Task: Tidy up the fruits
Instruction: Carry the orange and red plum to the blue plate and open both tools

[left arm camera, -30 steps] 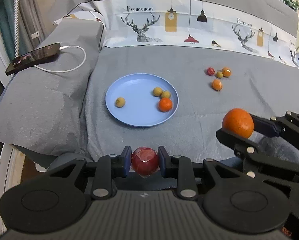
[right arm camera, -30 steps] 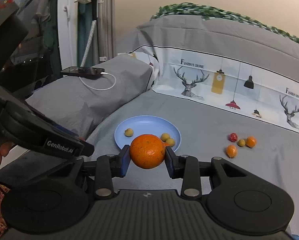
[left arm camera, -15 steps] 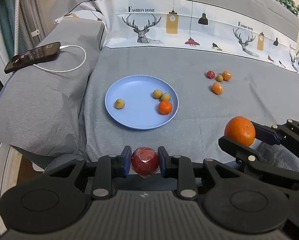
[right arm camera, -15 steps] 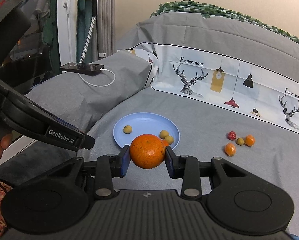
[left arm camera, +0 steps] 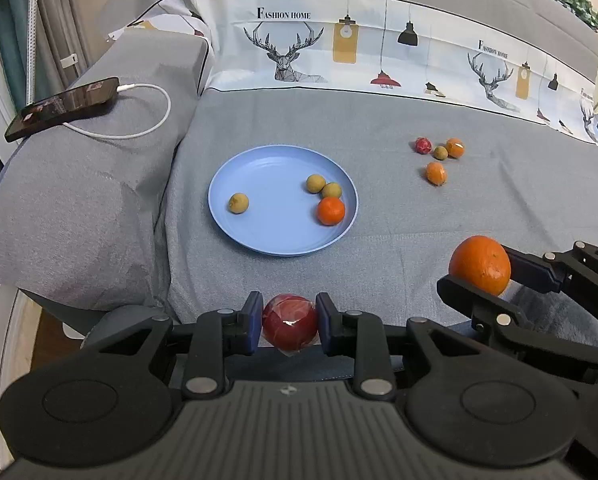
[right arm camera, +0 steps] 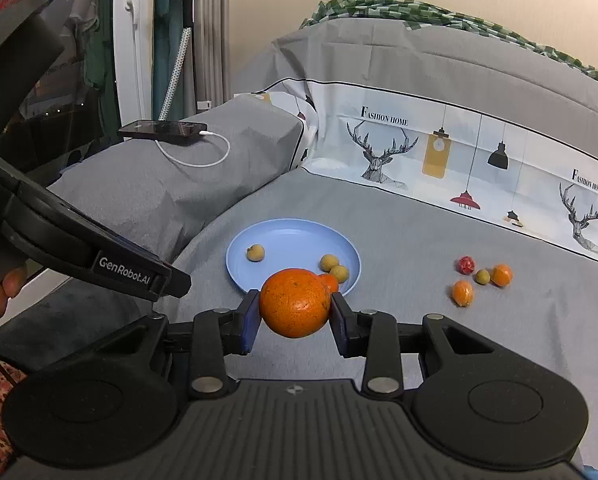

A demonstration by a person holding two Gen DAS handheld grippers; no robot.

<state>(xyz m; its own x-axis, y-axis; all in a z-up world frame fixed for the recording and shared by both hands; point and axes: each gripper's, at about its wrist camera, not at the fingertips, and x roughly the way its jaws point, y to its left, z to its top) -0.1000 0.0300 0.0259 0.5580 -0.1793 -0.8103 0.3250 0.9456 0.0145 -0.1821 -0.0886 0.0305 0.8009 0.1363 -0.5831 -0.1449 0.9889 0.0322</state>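
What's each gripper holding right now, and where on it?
Left gripper pinches the wrapped red fruit across its middle; right gripper clamps the large orange by its sides.

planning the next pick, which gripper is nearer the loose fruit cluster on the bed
Right. The right gripper, holding the orange, sits just short of the cluster; the left gripper is farther back and left.

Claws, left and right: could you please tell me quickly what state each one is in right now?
Left claw: closed on the round, shiny dark-red fruit.
Right claw: closed on the large round orange.
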